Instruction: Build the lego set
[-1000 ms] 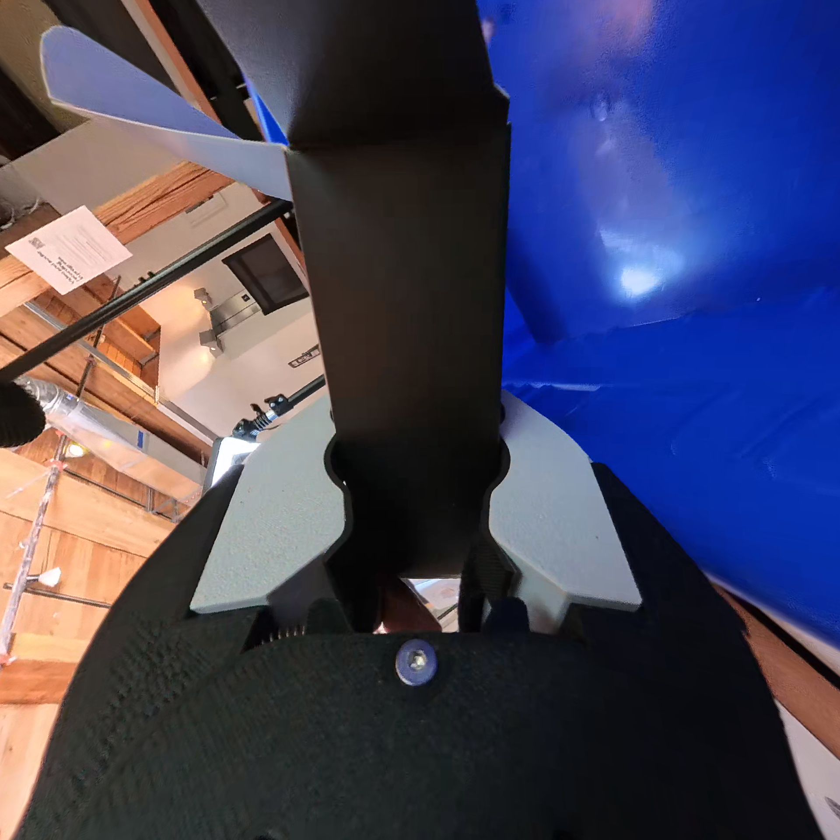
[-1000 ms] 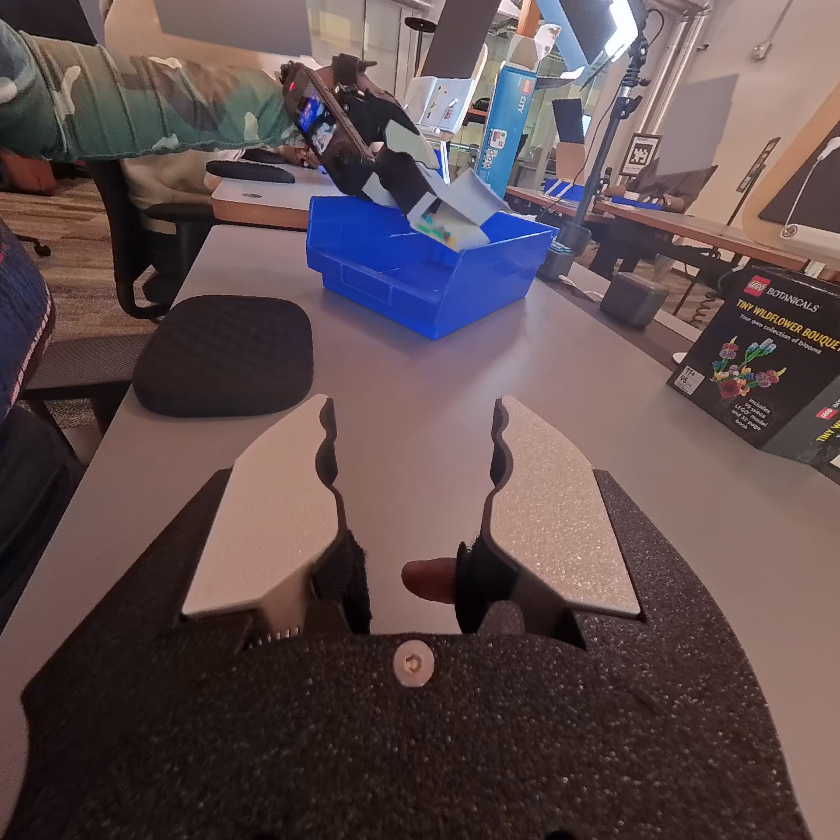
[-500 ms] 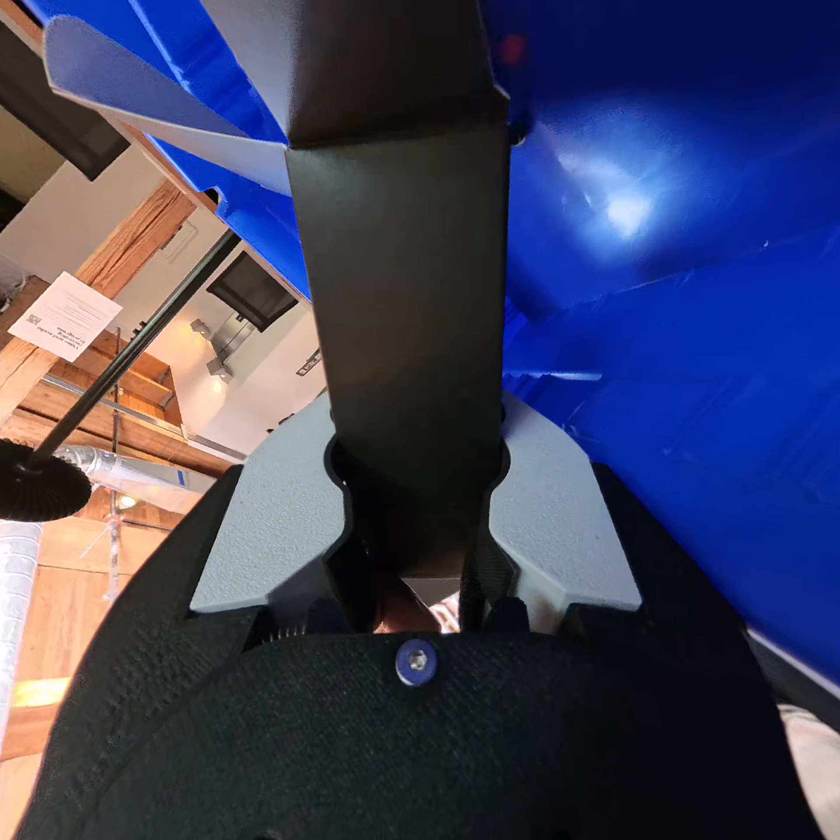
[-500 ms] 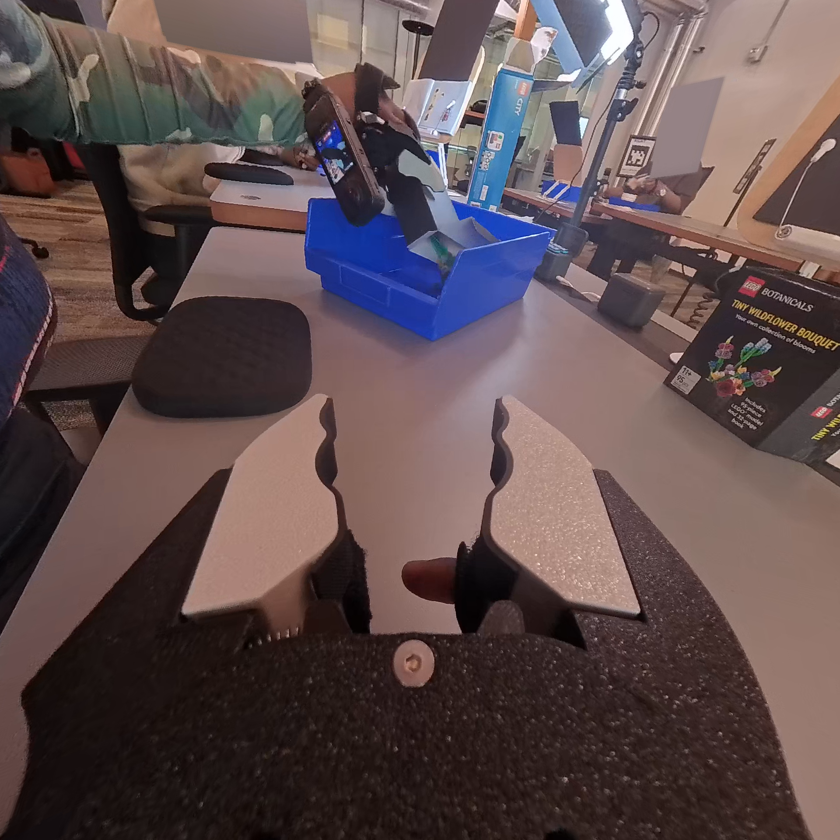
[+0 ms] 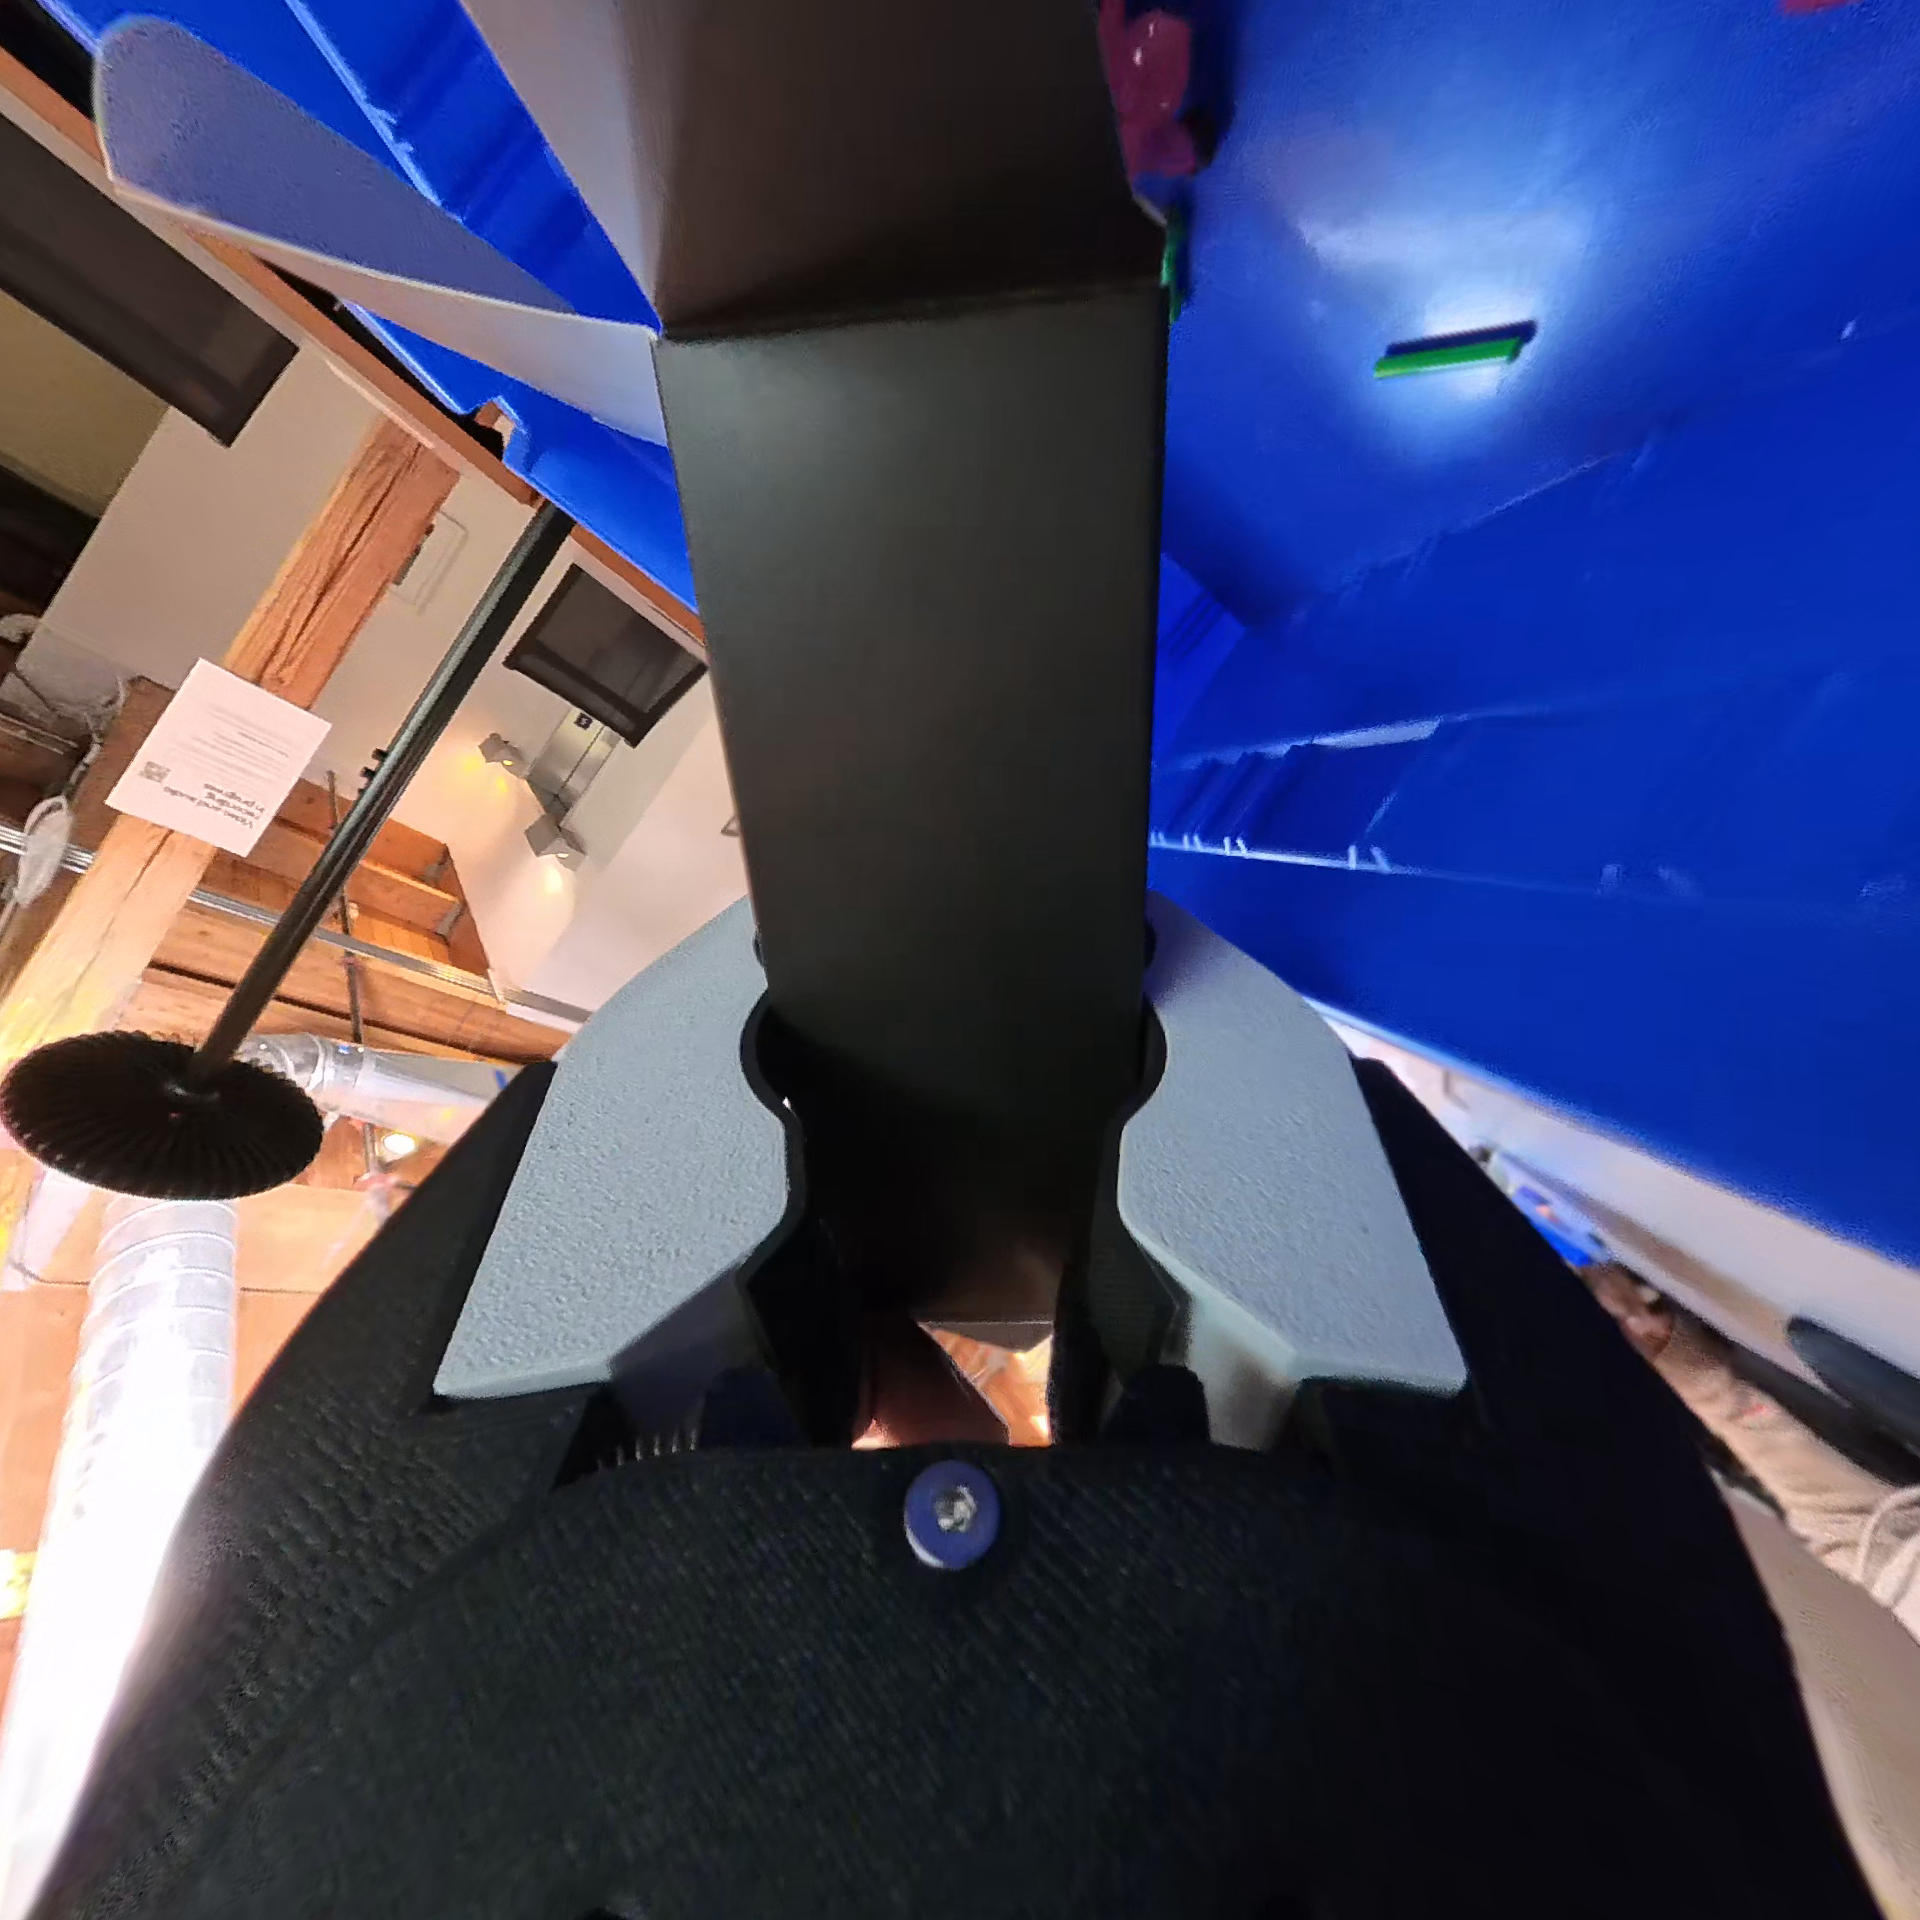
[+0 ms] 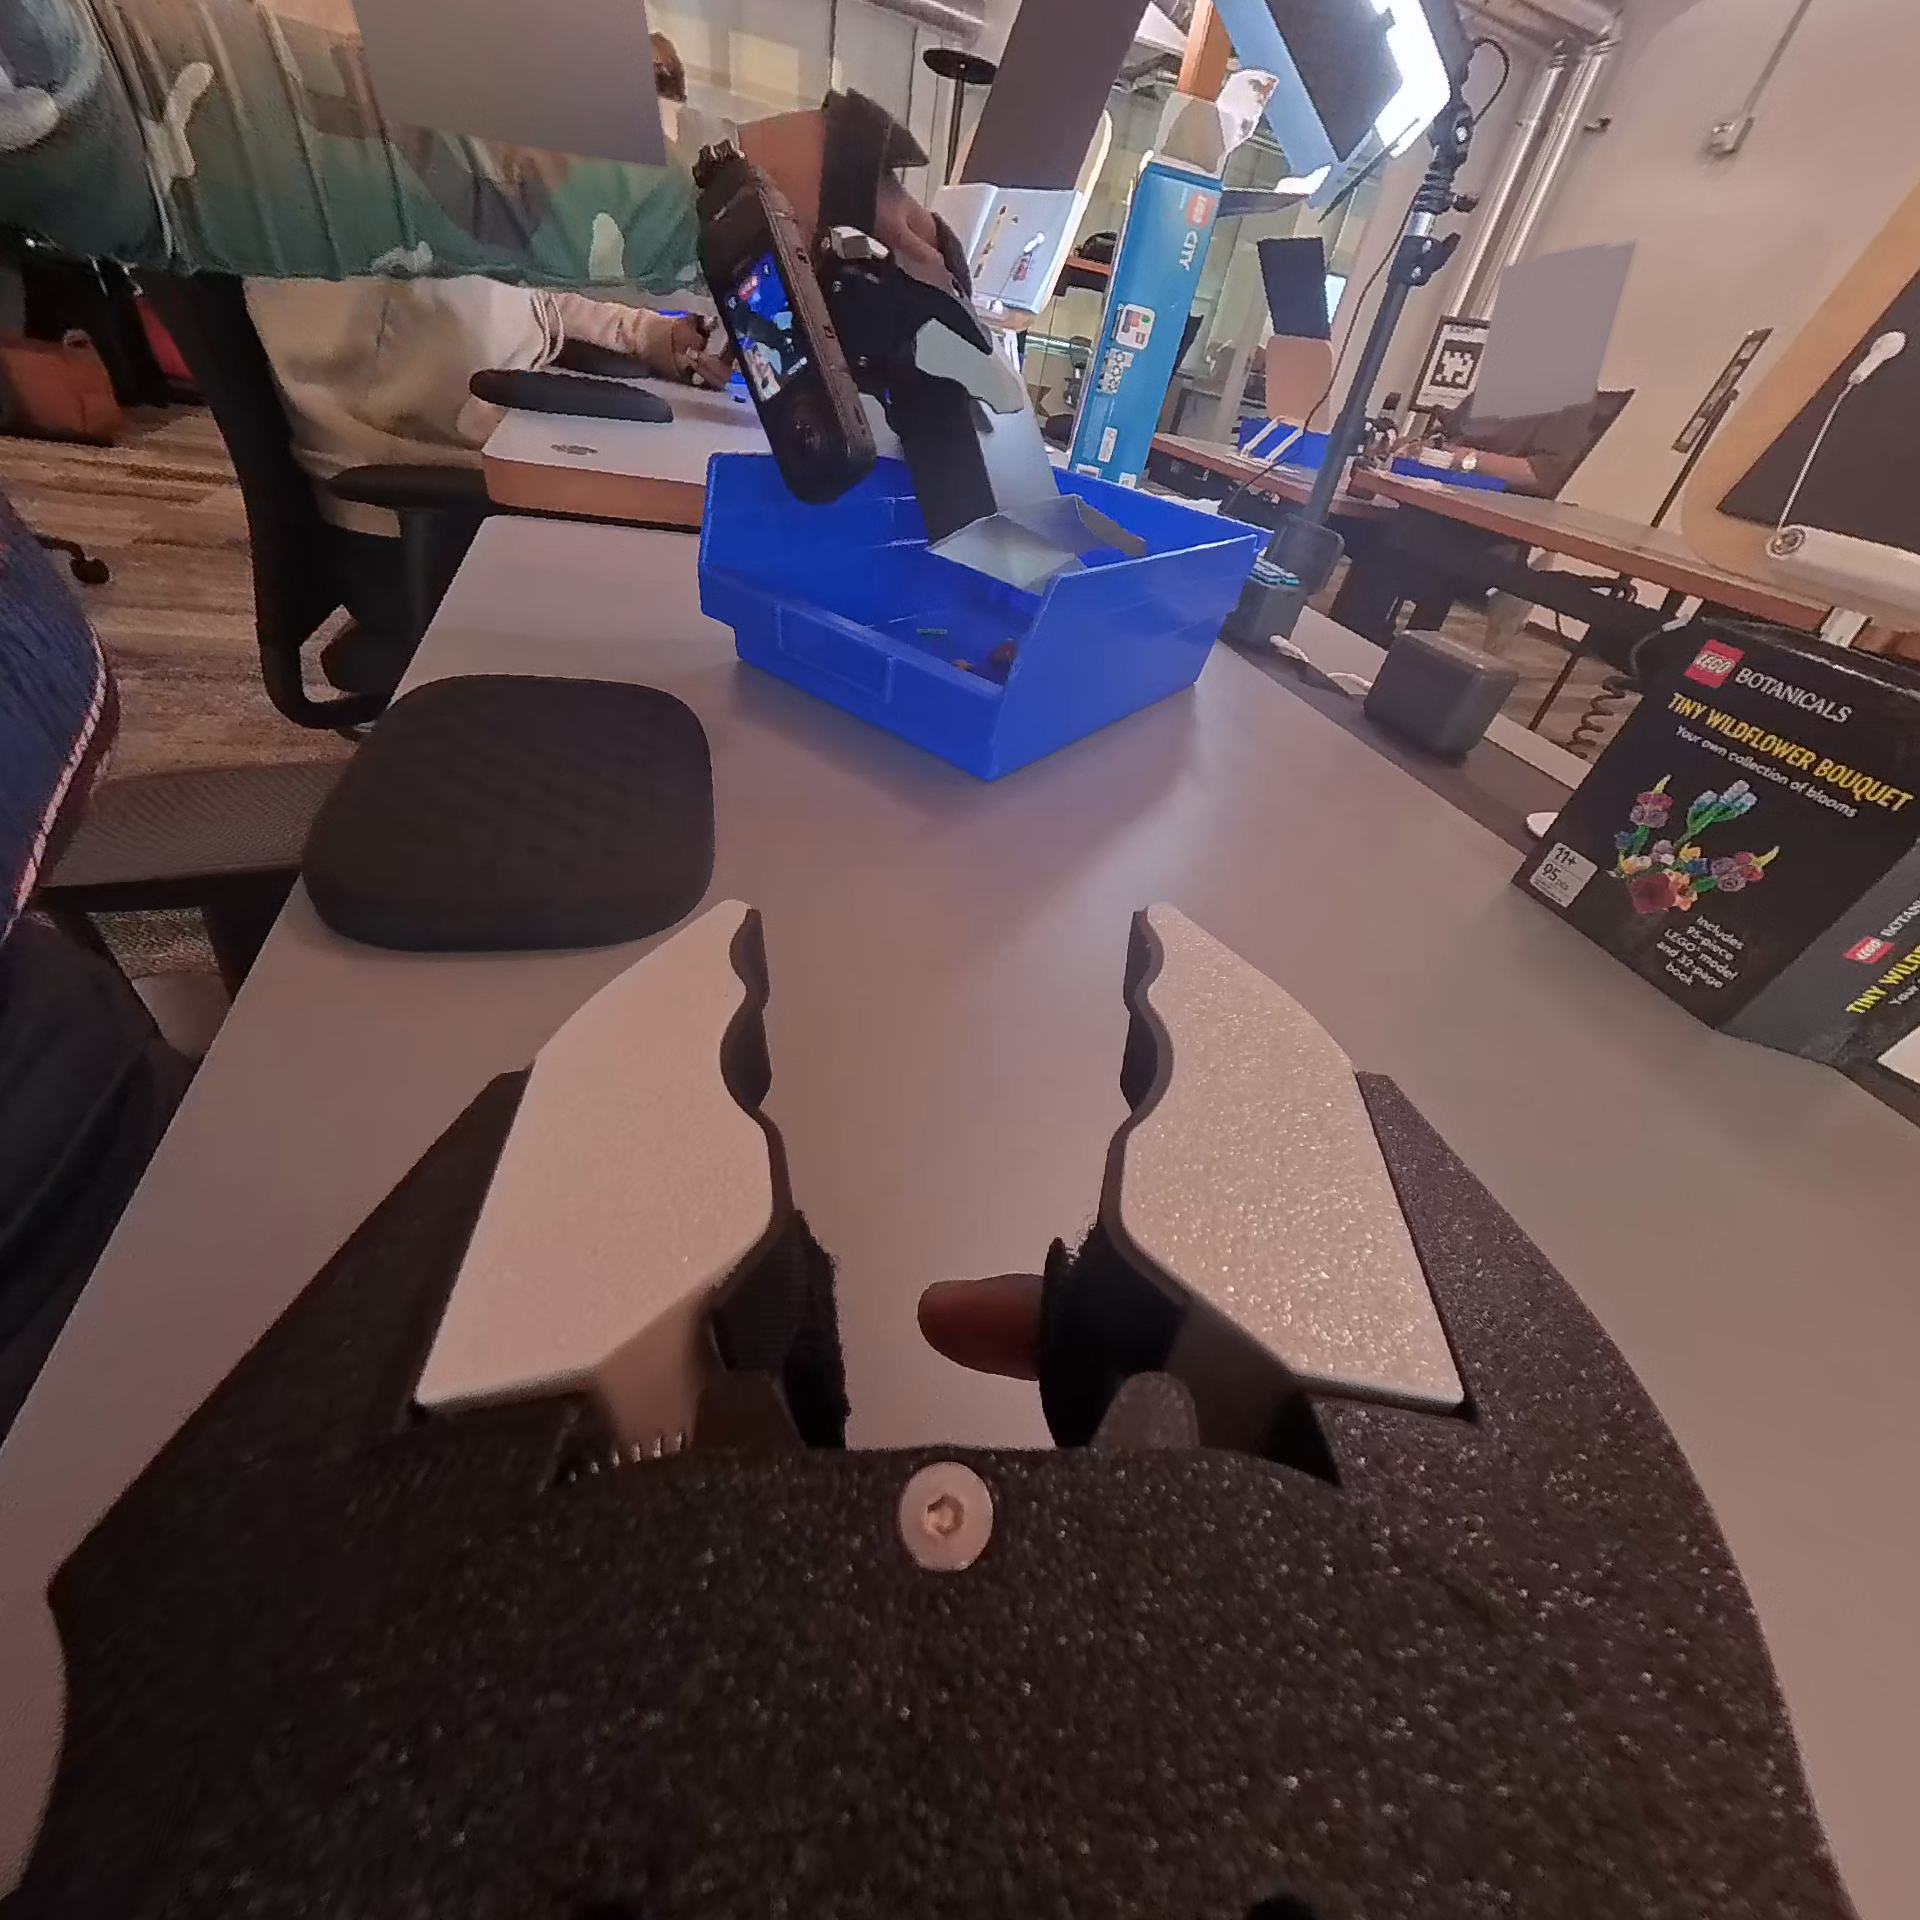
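Grey table (image 6: 935,883) fills the right wrist view's middle. At left centre lies one black pad (image 6: 509,810). Upper centre, the left gripper (image 6: 966,384) is clamped on one dark box (image 6: 956,457), tipped mouth-down over the single blue bin (image 6: 997,665), probably so pieces drop inside; a few small pieces (image 6: 987,657) show there, too small to count. At right stands one sealed lego box (image 6: 1725,831). Below, the right gripper (image 6: 945,977) hovers with fingers apart, empty.
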A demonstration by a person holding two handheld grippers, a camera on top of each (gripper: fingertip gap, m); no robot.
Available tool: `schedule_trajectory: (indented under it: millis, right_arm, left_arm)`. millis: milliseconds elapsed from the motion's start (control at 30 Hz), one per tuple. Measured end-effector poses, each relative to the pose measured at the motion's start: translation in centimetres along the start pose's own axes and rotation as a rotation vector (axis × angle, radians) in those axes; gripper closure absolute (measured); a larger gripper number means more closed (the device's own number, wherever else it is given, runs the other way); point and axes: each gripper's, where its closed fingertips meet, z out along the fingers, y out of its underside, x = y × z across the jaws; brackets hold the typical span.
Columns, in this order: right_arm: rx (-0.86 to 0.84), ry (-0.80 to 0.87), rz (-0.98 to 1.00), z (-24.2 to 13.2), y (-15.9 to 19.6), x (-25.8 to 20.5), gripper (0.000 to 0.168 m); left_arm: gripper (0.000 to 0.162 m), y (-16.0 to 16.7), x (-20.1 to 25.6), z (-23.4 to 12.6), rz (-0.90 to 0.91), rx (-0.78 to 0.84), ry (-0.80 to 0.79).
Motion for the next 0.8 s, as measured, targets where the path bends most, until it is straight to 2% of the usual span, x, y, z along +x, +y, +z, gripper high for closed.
schedule_trajectory:
  millis: [300, 567, 800]
  right_arm:
    - [0.007, 0.002, -0.003, 0.0, -0.1, 0.0, 0.101]
    - [-0.011, -0.01, -0.02, 0.2, 0.1, -0.4, 0.101]
    - [-0.006, -0.004, -0.022, 0.1, 0.0, -0.3, 0.101]
  left_arm:
    - [0.102, 1.2, -1.5, -1.3, 0.196, -0.057, -0.043]
    - [0.102, 1.3, -1.1, -2.3, 0.009, 0.029, 0.015]
    - [0.102, 2.0, -0.6, -2.5, 0.062, -0.036, 0.01]
